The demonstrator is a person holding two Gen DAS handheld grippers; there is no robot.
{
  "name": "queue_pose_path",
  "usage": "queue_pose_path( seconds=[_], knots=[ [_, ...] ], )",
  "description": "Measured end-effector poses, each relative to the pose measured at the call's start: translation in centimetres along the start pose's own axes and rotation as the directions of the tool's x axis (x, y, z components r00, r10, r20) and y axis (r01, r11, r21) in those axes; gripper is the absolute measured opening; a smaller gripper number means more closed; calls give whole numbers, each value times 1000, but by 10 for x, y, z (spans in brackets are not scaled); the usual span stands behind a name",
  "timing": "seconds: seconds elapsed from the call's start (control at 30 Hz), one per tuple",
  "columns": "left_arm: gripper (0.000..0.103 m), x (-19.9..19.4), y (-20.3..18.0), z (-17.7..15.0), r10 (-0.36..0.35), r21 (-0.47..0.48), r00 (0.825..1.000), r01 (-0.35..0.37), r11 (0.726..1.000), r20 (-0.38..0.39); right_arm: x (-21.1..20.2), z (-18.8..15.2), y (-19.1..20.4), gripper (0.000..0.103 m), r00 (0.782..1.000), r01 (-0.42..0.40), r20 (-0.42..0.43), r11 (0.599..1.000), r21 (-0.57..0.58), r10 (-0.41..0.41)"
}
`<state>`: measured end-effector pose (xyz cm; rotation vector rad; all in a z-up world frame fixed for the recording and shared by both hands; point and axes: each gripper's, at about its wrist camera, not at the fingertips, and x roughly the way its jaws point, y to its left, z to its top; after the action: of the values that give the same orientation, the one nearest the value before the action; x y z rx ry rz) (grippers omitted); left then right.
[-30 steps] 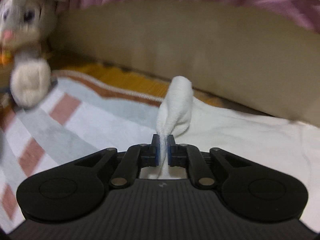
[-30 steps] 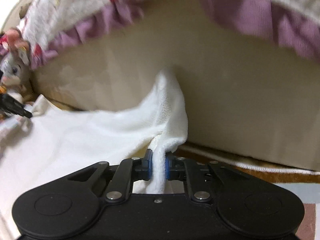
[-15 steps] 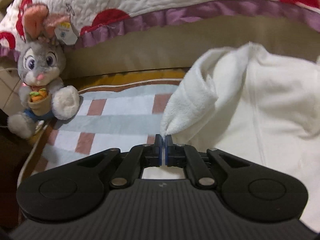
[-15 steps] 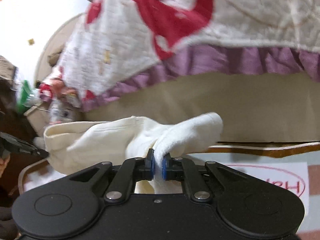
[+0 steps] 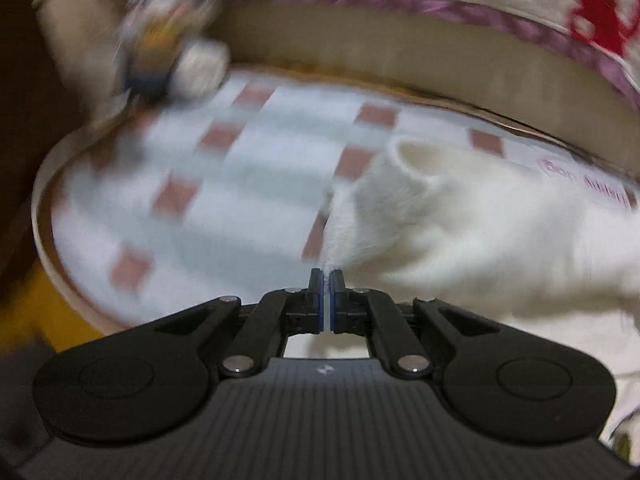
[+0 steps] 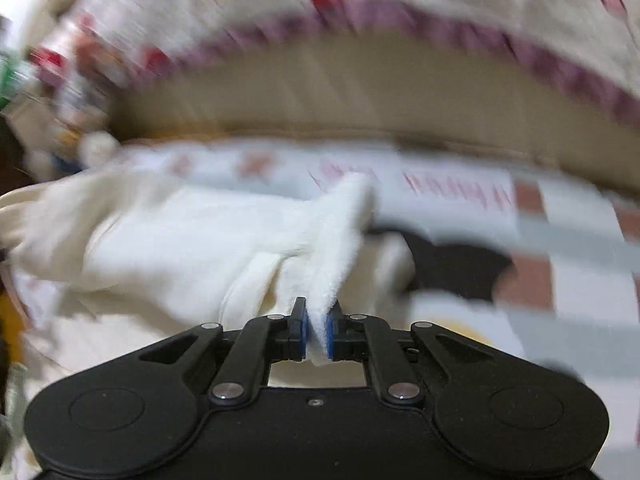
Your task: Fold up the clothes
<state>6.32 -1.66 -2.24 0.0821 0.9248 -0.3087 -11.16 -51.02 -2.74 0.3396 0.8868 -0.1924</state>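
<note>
- Left claw (image 5: 326,276) is closed, pinching the white fleece garment (image 5: 460,232).
- Right claw (image 6: 316,312) is opening, with the white fleece garment (image 6: 336,240) between its pads.

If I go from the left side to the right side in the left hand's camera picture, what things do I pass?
Blurry plush toy → checked blanket → left gripper, shut on the edge of the white fleece garment, which fills the right side.
</note>
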Motion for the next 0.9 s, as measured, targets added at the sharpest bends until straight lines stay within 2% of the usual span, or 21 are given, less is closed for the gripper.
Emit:
queue_pose_path(
  seconds=[0.03,0.1,0.13,0.17,0.23,0.27,0.3,0.33,0.43,0.5,0.57,0.6,0.63,0.67,0.73,0.9],
  knots=[
    [1,7,14,-13,0,-67,1000,1,998,11,4,2,-5,21,1000,23,-18,999,33,-22],
    [1,23,43,-37,28,-207,997,-12,978,77,6,5,-16,45,999,44,-19,994,99,-43],
    [1,29,59,-49,47,-293,994,-17,956,97,4,6,-20,48,999,39,-4,991,129,-39],
    [0,34,76,-62,52,-408,995,-10,913,90,2,8,-26,51,1000,4,18,987,162,-7],
    [2,38,100,-83,-53,-584,995,91,807,82,-1,10,-36,51,994,-99,69,968,230,85],
    [3,38,106,-91,-98,-623,992,129,772,85,-2,11,-41,53,985,-163,94,950,265,142],
    [2,37,109,-97,-129,-646,988,155,747,87,-1,11,-45,53,974,-220,115,931,292,195],
    [3,35,105,-99,-135,-631,988,155,760,80,0,12,-48,54,960,-276,131,908,316,246],
    [4,26,77,-93,-146,-494,988,147,857,42,7,13,-51,60,919,-394,162,836,381,360],
    [7,16,49,-87,-137,-355,990,138,925,27,11,14,-48,60,912,-410,166,824,391,375],
    [13,10,24,-78,-126,-233,991,131,964,38,13,13,-44,60,912,-410,172,824,391,373],
    [16,8,13,-74,-124,-183,991,130,974,44,12,14,-42,61,919,-395,175,837,378,354],
    [25,6,3,-71,-126,-147,991,132,980,47,11,14,-39,62,926,-377,179,853,362,334],
    [30,5,-5,-67,-129,-115,990,134,984,49,9,14,-37,64,932,-359,182,867,345,313],
    [30,8,-21,-61,-141,-69,989,144,987,45,10,15,-35,65,939,-340,177,879,333,296],
    [31,16,-44,-49,-144,-36,989,146,989,42,15,17,-33,65,945,-318,177,892,322,274]
  ],
)
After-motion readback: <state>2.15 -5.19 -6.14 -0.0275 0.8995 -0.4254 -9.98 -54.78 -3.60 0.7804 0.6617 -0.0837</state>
